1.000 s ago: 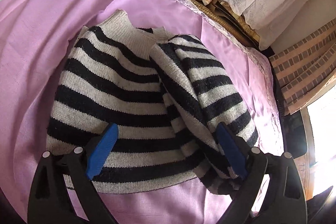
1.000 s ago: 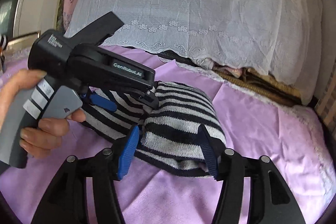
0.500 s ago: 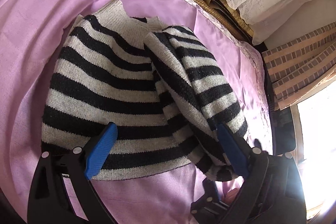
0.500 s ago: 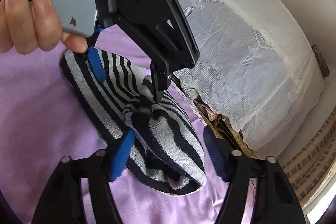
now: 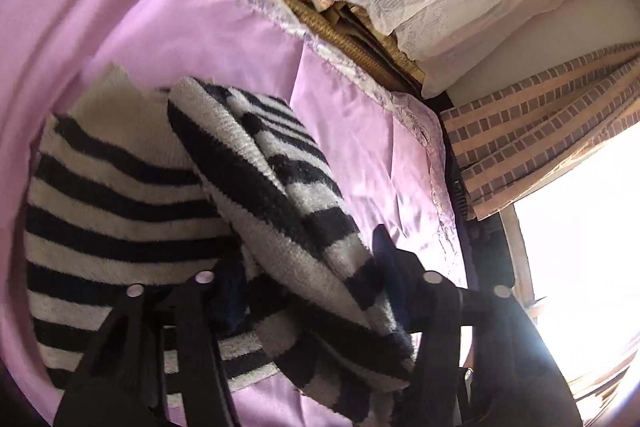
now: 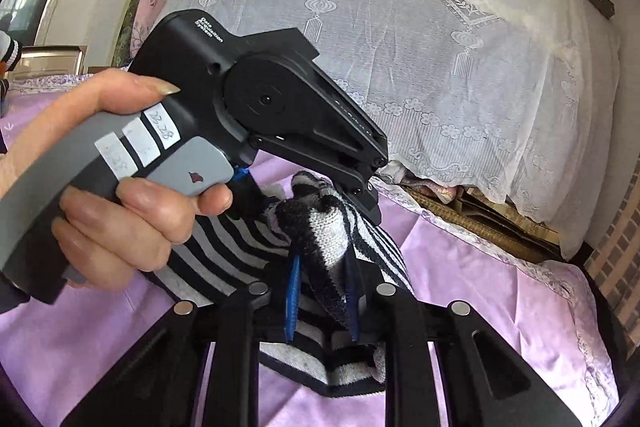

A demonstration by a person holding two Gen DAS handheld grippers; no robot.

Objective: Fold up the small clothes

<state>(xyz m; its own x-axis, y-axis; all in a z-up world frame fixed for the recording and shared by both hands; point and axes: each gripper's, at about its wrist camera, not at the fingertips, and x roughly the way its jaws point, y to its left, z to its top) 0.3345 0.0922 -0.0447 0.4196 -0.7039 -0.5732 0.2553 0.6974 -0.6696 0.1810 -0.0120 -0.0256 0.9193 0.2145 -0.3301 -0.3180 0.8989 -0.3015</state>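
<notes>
Pink sheeting covers the bed, with a white lace cover draped over the bedding stacked behind. On the sheet lies a black-and-white striped sweater, its folded side bunched upward. Both tongs have just been closing: the left tongs clench that raised fold, and the right tongs pinch a ridge of the knit. A hand holds the left handle.

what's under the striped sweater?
Under the black-and-white striped knit sweater: glossy pink bedsheet, showing around its edges. Whatever lies directly beneath its body is covered.
</notes>
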